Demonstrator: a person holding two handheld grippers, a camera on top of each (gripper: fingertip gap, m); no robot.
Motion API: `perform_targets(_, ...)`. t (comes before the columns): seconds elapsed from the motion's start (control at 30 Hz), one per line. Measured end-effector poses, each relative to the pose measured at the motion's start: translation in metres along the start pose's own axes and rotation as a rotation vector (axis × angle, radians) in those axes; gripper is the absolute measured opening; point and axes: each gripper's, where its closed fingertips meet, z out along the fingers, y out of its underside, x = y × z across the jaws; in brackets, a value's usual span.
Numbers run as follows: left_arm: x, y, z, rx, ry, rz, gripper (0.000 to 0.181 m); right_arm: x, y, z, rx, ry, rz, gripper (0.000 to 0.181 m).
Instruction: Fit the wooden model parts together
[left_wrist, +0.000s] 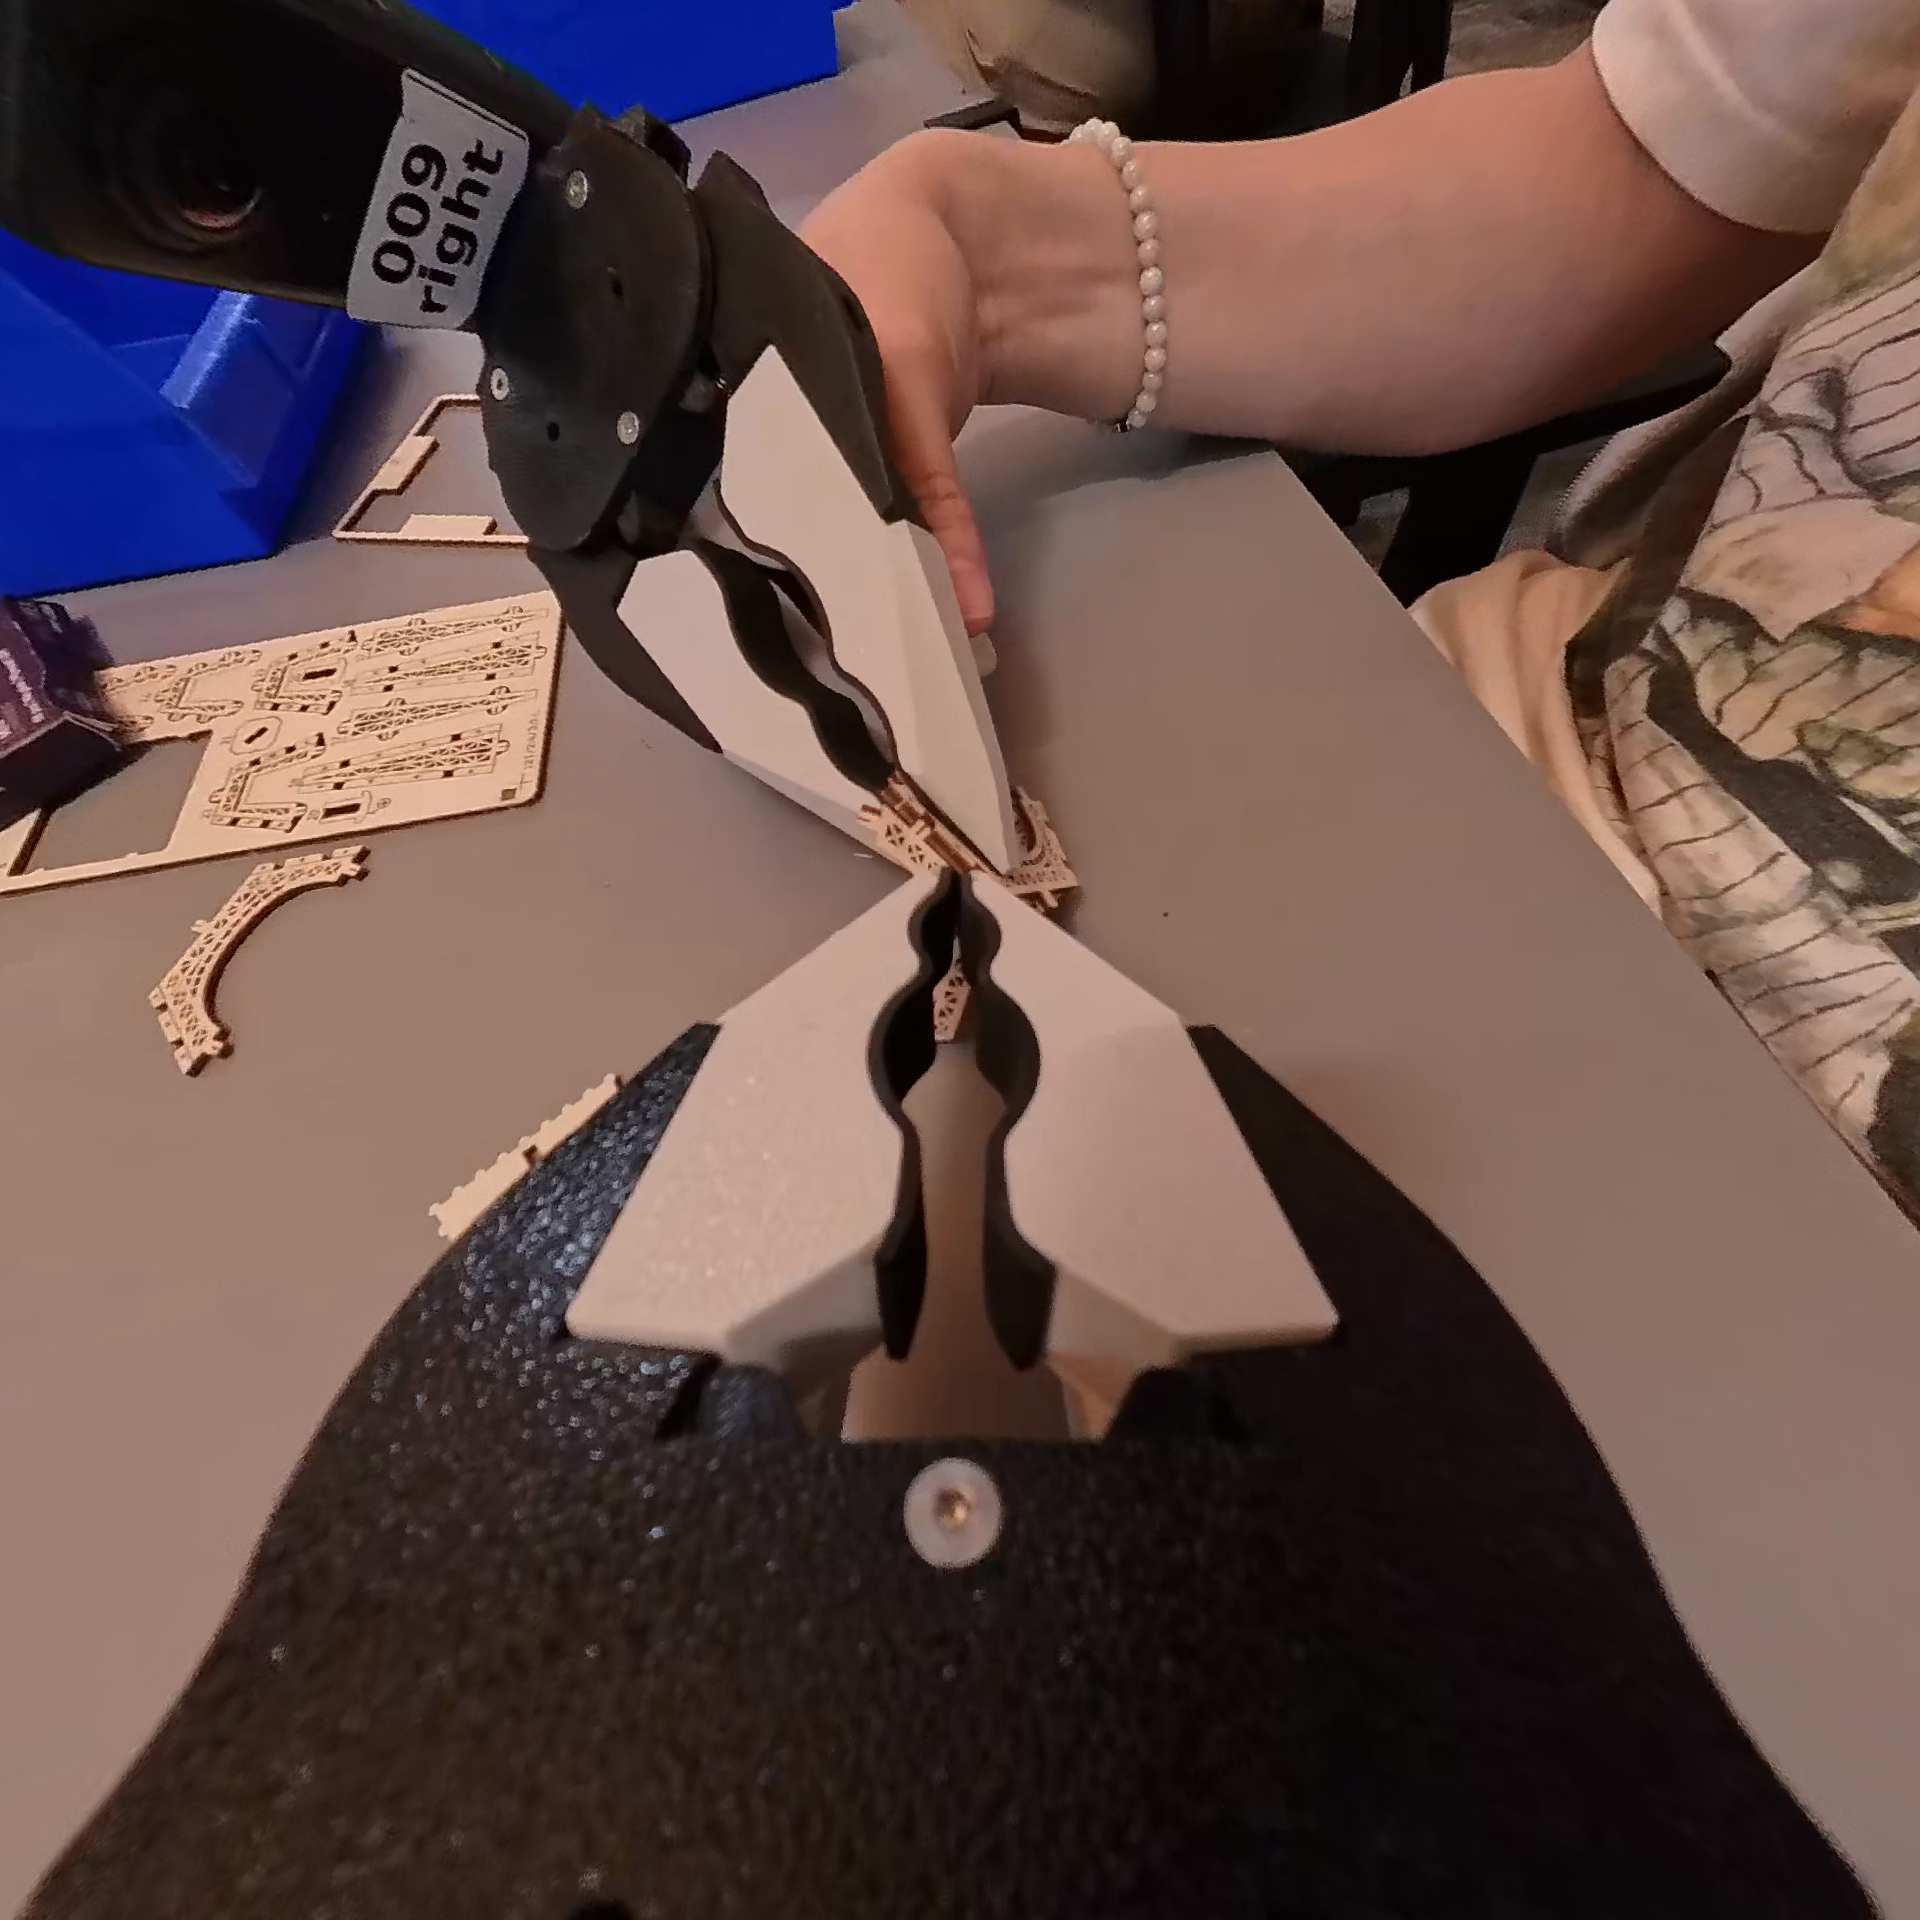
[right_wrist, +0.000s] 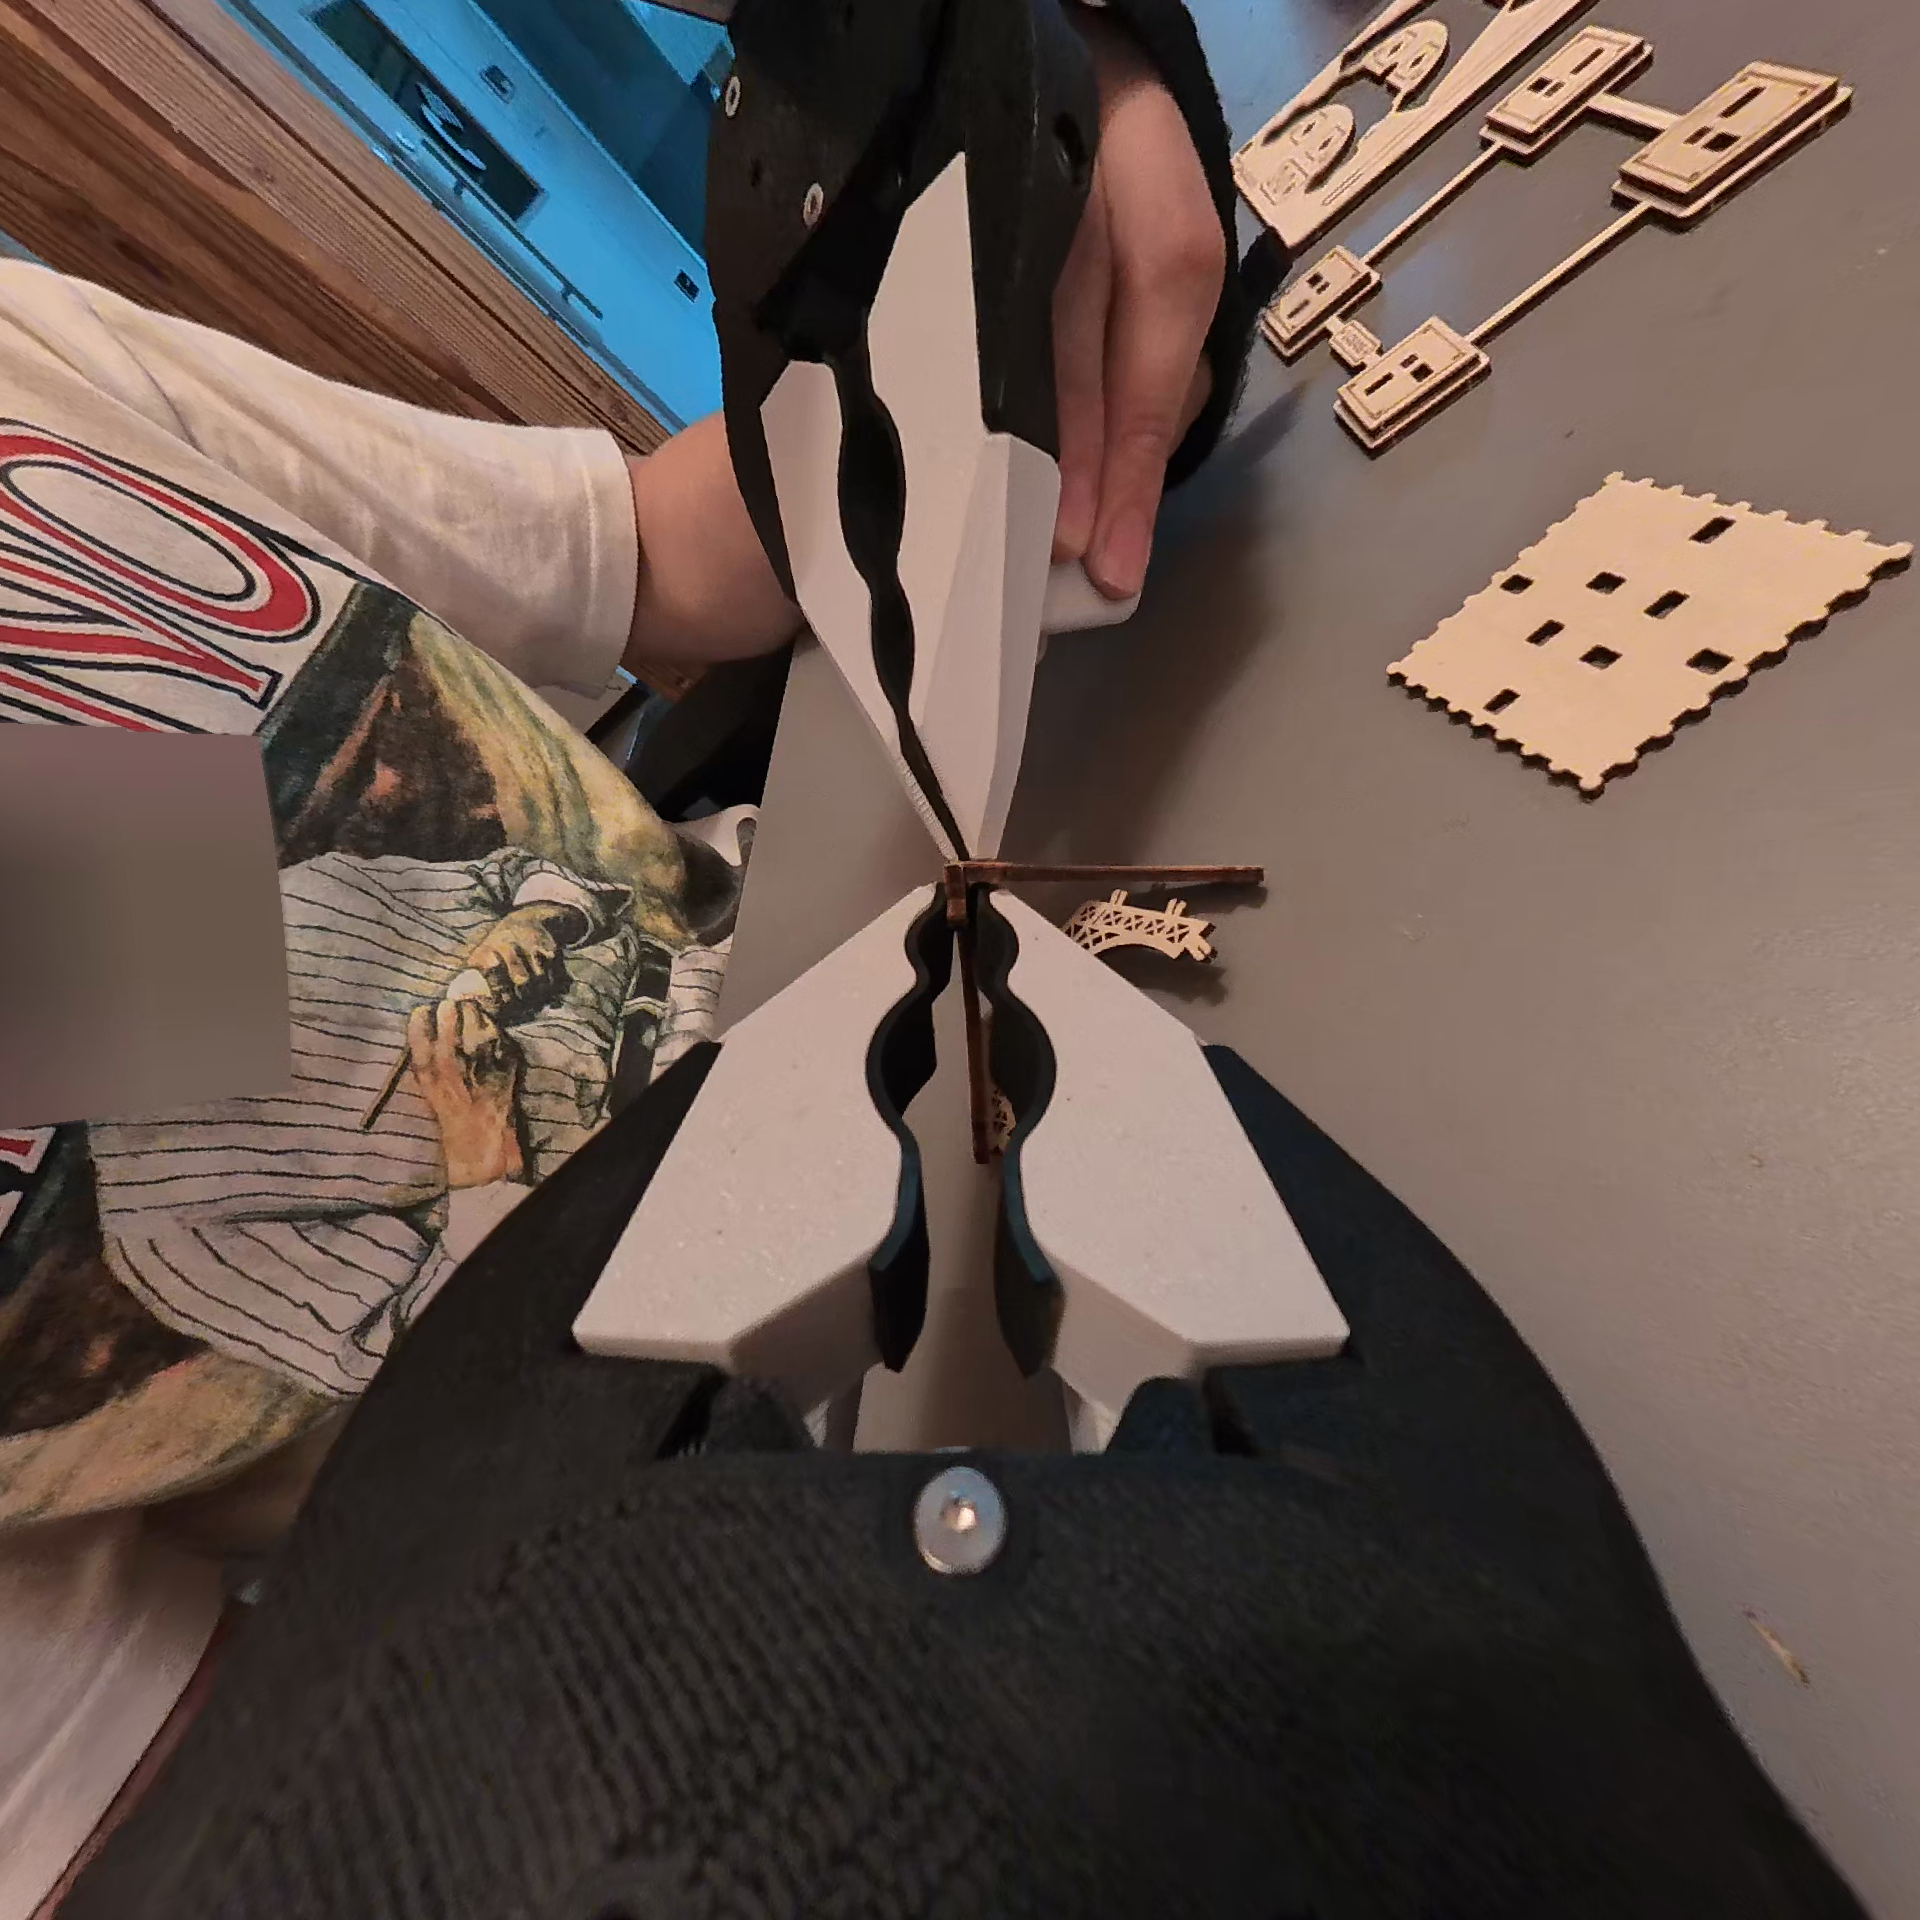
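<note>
Both grippers met tip to tip above the grey table (right_wrist: 1558, 1247). The right gripper (right_wrist: 951, 902) had its jaws clamped on a thin lattice piece (right_wrist: 977, 1060) seen edge-on, running back between them. The left gripper (left_wrist: 948, 883) was closed on a second lattice part (left_wrist: 951, 1003); in the right wrist view its tips (right_wrist: 951, 831) pinched a strip (right_wrist: 1122, 876) that ran out sideways from the joint. The two pieces crossed just at the jaw tips, seemingly slotted or about to be, though the joint was too small to judge.

The likely trouble was snapping: the parts looked thin and fretted, so a twist of either gripper, or pushing with tab and slot misaligned, could crack one. A loose pinch might let a piece pivot.

Beyond the left jaws lay a loose arch (left_wrist: 249, 951) and a punched sheet (left_wrist: 312, 727). A blue bin (left_wrist: 135, 416) stood farther off, its contents hidden.
</note>
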Motion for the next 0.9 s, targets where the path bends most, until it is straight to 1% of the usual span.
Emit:
perform_targets(0.07,-0.002,-0.002,-0.001,0.021,-0.008,-0.006,0.0,-0.001,-0.002,-0.001,0.017,-0.004,-0.001,0.001)
perform_targets(0.13,-0.006,-0.009,-0.004,0.074,-0.025,-0.024,0.0,-0.003,-0.008,-0.006,0.064,-0.025,0.004,0.001)
perform_targets(0.2,-0.009,-0.021,-0.01,0.145,-0.04,-0.038,0.0,-0.013,-0.019,-0.014,0.154,-0.097,-0.002,0.001)
perform_targets(0.23,-0.012,-0.025,-0.014,0.165,-0.061,-0.033,0.0,-0.021,-0.024,-0.02,0.206,-0.158,-0.005,0.001)
perform_targets(0.27,-0.016,-0.027,-0.017,0.172,-0.092,-0.022,0.0,-0.026,-0.029,-0.025,0.251,-0.201,-0.01,0.001)
perform_targets(0.3,-0.02,-0.026,-0.02,0.175,-0.121,-0.012,0.0,-0.027,-0.032,-0.029,0.286,-0.206,-0.014,0.001)
perform_targets(0.37,-0.025,-0.027,-0.024,0.191,-0.158,-0.014,0.008,-0.032,-0.036,-0.035,0.327,-0.24,-0.025,0.001)
perform_targets(0.43,-0.03,-0.028,-0.025,0.2,-0.189,-0.01,0.014,-0.029,-0.041,-0.039,0.372,-0.23,-0.016,0.001)
perform_targets(0.5,-0.03,-0.032,-0.026,0.216,-0.2,0.008,0.014,-0.031,-0.045,-0.042,0.407,-0.259,-0.004,0.001)
perform_targets(0.63,-0.03,-0.037,-0.028,0.237,-0.214,0.025,0.013,-0.031,-0.049,-0.044,0.439,-0.274,0.024,0.001)
perform_targets(0.9,-0.028,-0.039,-0.029,0.247,-0.206,0.033,0.014,-0.027,-0.05,-0.041,0.435,-0.256,0.046,0.001)
